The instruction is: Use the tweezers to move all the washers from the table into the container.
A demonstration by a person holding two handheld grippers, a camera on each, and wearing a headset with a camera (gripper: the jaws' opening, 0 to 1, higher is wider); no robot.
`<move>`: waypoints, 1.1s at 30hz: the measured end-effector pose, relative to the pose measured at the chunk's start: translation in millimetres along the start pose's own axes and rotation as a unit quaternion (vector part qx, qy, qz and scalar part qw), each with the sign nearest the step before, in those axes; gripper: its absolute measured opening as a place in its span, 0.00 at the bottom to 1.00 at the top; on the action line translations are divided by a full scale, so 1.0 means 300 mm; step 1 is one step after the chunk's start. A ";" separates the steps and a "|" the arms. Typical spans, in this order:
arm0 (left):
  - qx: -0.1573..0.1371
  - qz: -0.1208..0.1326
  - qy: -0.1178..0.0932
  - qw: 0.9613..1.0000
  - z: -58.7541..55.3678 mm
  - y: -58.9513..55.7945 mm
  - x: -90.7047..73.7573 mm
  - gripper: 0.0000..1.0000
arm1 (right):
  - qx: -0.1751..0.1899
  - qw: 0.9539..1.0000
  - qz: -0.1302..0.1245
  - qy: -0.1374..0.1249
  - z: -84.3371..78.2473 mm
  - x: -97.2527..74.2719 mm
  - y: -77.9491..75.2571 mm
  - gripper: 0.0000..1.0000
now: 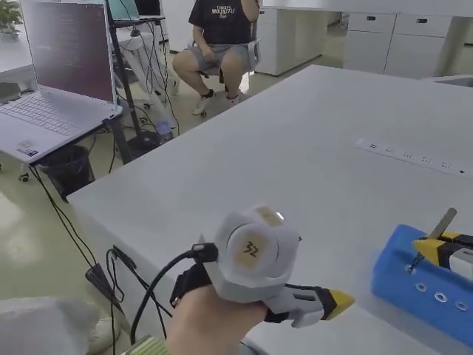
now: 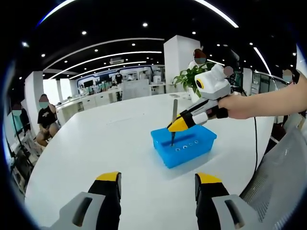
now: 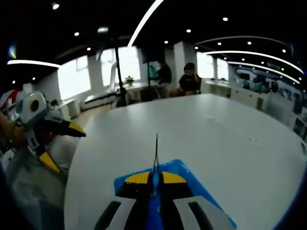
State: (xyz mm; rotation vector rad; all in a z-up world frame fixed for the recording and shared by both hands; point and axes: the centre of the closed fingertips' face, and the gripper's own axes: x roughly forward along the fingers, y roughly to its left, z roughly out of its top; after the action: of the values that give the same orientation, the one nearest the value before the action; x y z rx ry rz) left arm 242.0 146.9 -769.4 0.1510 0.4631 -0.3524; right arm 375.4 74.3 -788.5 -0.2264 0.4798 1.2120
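Spanning a bright office (image 2: 120, 62), white table (image 1: 310, 148)

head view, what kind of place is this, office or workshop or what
Likely an open-plan office or lab workspace: a big white table with a power strip on it, a laptop on the next desk, and white cabinets behind.
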 end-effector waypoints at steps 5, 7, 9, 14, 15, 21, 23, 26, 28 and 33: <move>-0.002 0.000 0.002 1.000 0.001 -0.001 0.000 0.62 | 0.002 1.000 0.006 0.006 -0.018 0.030 0.009 0.04; -0.002 0.000 0.002 1.000 -0.003 0.002 0.000 0.62 | 0.002 1.000 0.007 0.008 -0.021 0.038 0.009 0.04; -0.002 0.001 0.002 1.000 -0.003 0.004 0.000 0.62 | 0.002 1.000 0.006 0.010 -0.020 0.035 0.011 0.04; -0.003 0.001 0.001 1.000 0.001 0.001 -0.001 0.62 | 0.003 1.000 0.004 0.010 -0.019 0.030 0.014 0.04; -0.002 0.001 0.002 1.000 0.001 0.001 -0.001 0.62 | 0.003 1.000 0.003 0.011 -0.021 0.030 0.013 0.04; -0.003 0.000 0.000 1.000 0.003 -0.001 -0.001 0.62 | -0.001 1.000 0.005 0.024 -0.055 0.048 0.004 0.04; -0.002 0.001 0.001 1.000 0.001 0.002 -0.001 0.62 | -0.001 1.000 0.004 0.025 -0.063 0.057 -0.003 0.04; -0.004 0.001 -0.002 1.000 0.002 0.003 -0.001 0.62 | -0.002 1.000 0.003 0.028 -0.069 0.057 -0.007 0.04; -0.004 0.001 -0.001 1.000 0.003 0.000 -0.002 0.62 | -0.003 1.000 0.003 0.026 -0.068 0.055 -0.009 0.04; -0.004 -0.001 -0.001 1.000 0.004 -0.003 -0.002 0.61 | -0.006 1.000 0.007 0.024 -0.069 0.050 -0.005 0.04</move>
State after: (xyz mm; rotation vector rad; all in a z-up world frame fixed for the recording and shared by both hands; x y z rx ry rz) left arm 241.7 146.1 -768.0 0.1416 0.4618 -0.3524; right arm 375.9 77.7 -814.0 -0.2642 0.5165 1.2249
